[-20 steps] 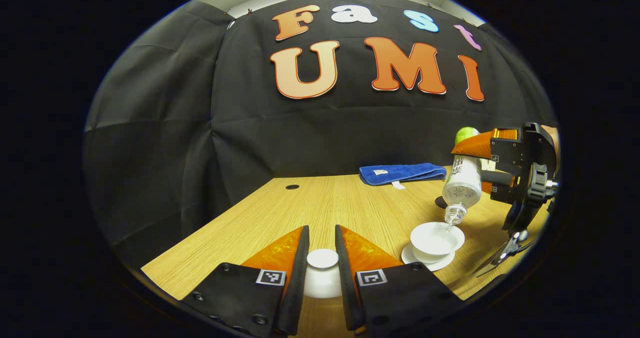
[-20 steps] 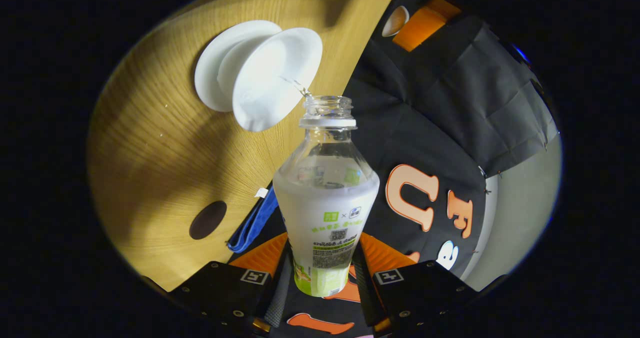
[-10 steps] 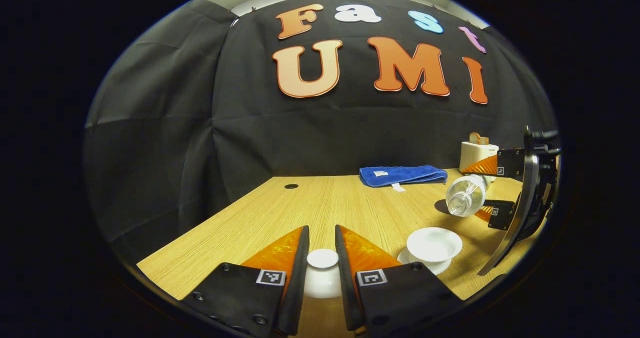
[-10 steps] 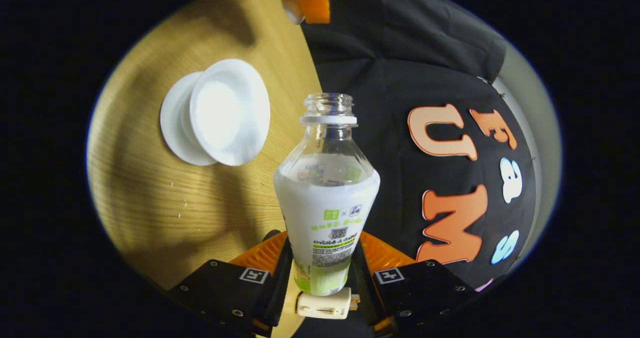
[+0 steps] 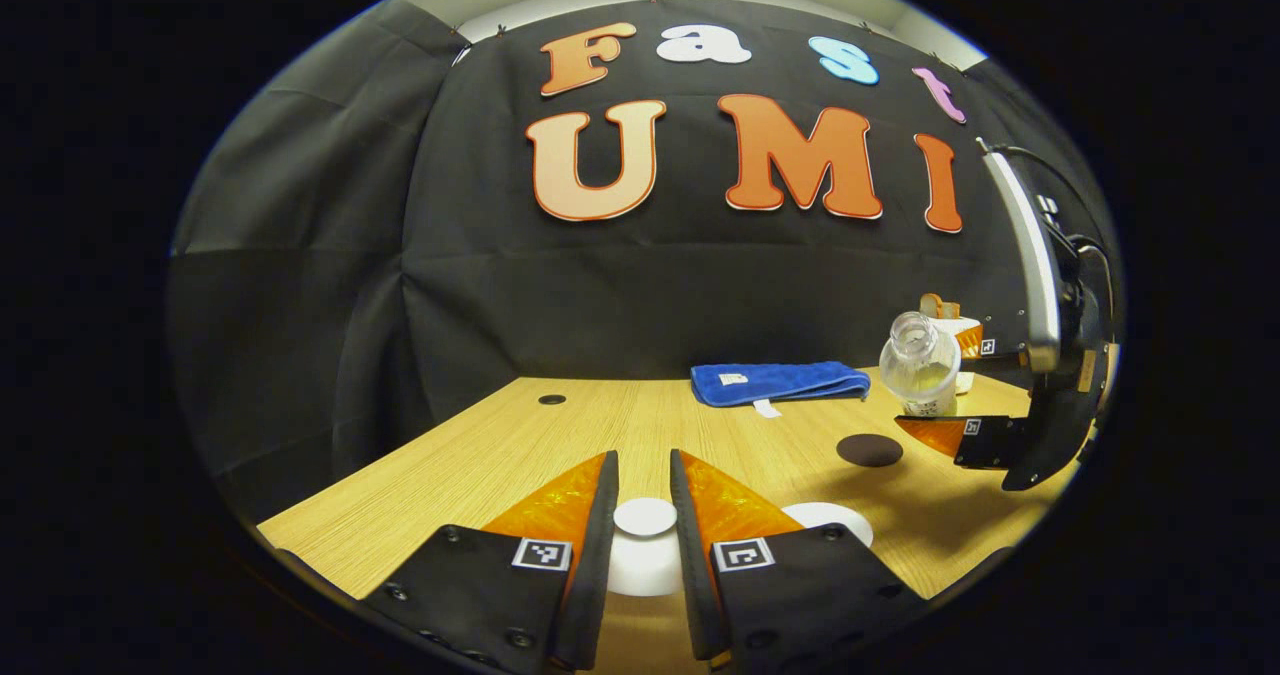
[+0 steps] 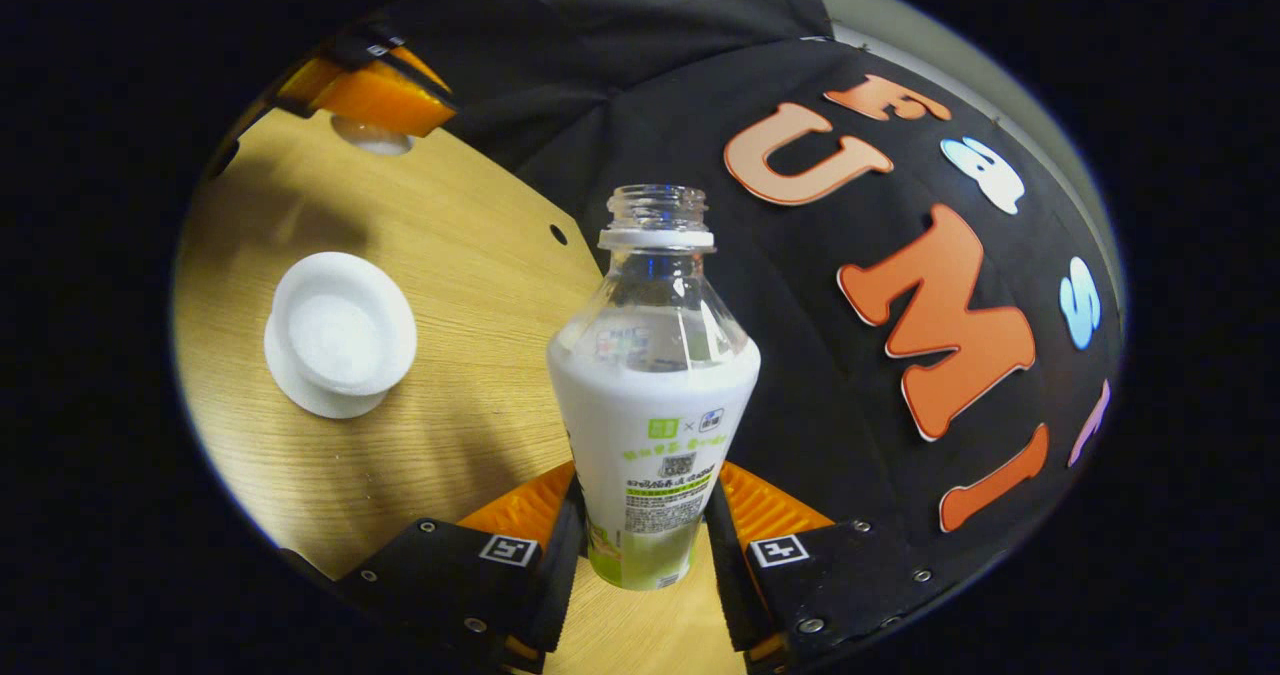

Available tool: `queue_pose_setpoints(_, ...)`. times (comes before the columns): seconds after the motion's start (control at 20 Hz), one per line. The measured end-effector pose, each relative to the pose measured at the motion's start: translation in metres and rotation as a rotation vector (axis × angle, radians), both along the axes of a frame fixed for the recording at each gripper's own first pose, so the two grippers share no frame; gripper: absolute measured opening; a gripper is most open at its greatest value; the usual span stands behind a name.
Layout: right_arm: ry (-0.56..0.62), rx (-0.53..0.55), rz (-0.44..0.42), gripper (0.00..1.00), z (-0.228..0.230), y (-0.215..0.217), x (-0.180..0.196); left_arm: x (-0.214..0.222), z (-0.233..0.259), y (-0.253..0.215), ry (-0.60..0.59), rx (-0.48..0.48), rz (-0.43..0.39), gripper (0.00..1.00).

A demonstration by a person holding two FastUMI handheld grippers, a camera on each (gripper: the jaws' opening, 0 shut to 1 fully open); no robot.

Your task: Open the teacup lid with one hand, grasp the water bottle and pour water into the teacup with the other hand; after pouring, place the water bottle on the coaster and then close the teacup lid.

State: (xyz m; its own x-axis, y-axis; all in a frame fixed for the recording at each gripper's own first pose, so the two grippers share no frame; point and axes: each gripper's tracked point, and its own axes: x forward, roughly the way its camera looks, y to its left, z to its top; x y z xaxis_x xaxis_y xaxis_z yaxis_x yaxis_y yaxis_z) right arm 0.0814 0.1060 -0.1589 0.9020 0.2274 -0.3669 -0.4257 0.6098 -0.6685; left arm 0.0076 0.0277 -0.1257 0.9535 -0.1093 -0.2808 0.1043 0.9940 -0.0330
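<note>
My left gripper (image 5: pixel 643 467) is shut on the white teacup lid (image 5: pixel 645 540), held low over the wooden table (image 5: pixel 520 460). The open white teacup (image 6: pixel 342 323) stands on its saucer (image 6: pixel 300 395), partly hidden behind my left gripper's fingers (image 5: pixel 735 515) in the left gripper view. My right gripper (image 6: pixel 648 477) is shut on the uncapped water bottle (image 6: pixel 652 385), which is nearly upright and part full. In the left gripper view the bottle (image 5: pixel 920 363) hangs at the right, above and just beyond the dark round coaster (image 5: pixel 869 449).
A folded blue towel (image 5: pixel 778 382) lies at the back of the table. A small white and orange object (image 5: pixel 952 317) stands behind the bottle. A cable hole (image 5: pixel 551 398) sits at the table's far left. The black cloth wall closes off the back.
The bottle has swung from its tipped pouring pose over the teacup back to nearly upright and moved away toward the coaster. My left gripper kept hold of the lid.
</note>
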Motion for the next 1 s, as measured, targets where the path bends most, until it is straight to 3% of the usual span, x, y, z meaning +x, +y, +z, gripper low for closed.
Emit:
queue_pose_setpoints(0.25, 0.06, 0.285, -0.146, 0.63, 0.002, -0.029, 0.025, 0.007, 0.008, -0.014, -0.029, 0.004, -0.009, 0.37)
queue_pose_setpoints(0.75, 0.23, 0.723, -0.313, 0.63, -0.018, -0.048, 0.064, 0.01, 0.006, -0.021, -0.029, -0.011, -0.003, 0.37)
queue_pose_setpoints(1.0, 0.282, 0.818, -0.382, 0.63, -0.034, -0.053, 0.078, 0.014, -0.002, -0.018, -0.006, -0.009, -0.001, 0.37)
